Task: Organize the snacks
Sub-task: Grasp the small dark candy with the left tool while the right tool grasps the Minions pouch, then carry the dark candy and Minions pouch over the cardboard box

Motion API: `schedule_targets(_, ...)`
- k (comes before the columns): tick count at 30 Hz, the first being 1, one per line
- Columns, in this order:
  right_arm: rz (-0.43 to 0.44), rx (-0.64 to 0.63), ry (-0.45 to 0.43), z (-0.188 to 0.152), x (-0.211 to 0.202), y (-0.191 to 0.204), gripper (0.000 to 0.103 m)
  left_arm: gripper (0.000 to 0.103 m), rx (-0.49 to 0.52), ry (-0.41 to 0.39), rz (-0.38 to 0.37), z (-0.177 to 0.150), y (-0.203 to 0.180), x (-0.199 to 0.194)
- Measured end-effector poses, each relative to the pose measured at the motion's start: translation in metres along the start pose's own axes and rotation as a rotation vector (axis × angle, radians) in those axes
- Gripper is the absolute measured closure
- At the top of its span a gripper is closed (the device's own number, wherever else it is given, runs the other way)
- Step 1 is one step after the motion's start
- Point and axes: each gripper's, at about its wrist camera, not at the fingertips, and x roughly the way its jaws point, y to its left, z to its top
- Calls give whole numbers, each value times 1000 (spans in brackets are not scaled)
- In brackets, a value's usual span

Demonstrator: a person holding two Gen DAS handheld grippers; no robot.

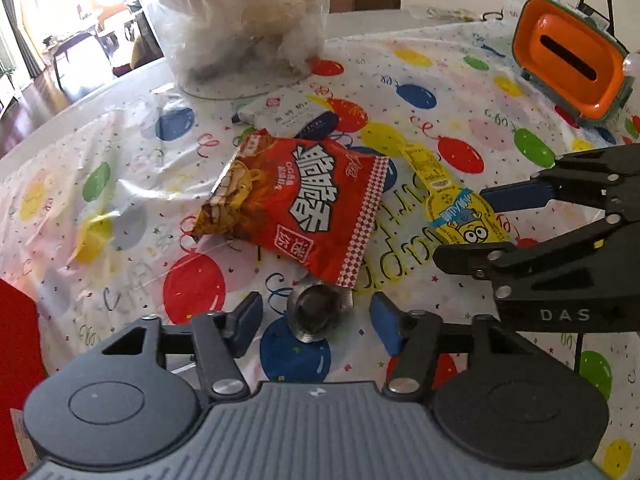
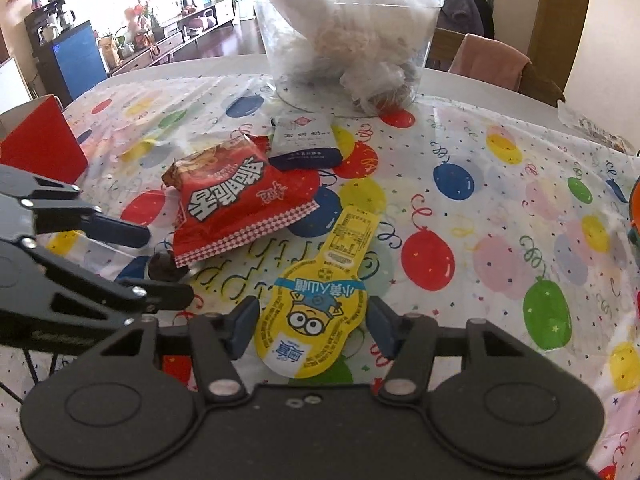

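While both grippers hang over the balloon-print plastic tablecloth, the left gripper stands part open around a small dark round foil-wrapped snack, pads clear of it; the right gripper straddles a yellow cartoon-print pouch, contact unclear. Red crinkly noodle-snack bag lies between them, near the clear plastic tub.

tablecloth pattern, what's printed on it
Coloured balloons, curly streamers and tiny star confetti on a white tablecloth, clearest in the right wrist view.
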Motion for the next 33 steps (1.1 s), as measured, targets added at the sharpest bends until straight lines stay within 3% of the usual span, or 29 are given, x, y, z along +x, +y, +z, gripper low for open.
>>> schedule_targets(4, 0, 15, -5, -1, -2, -2, 45, 55, 17, -1, -8, -1, -2, 0)
schedule_targets(7, -2, 20, -4, -2, -2, -2, 45, 69, 23, -7, -7, 0, -4, -1)
schedule_targets(17, -15, 51, -9, -9, -18, 2, 45, 70, -35, -11, -12, -9, -1, -11)
schedule_targets(33, -13, 49, -32, -26, -78, 55, 45, 70, -124, -64, -49, -45, 17, -83)
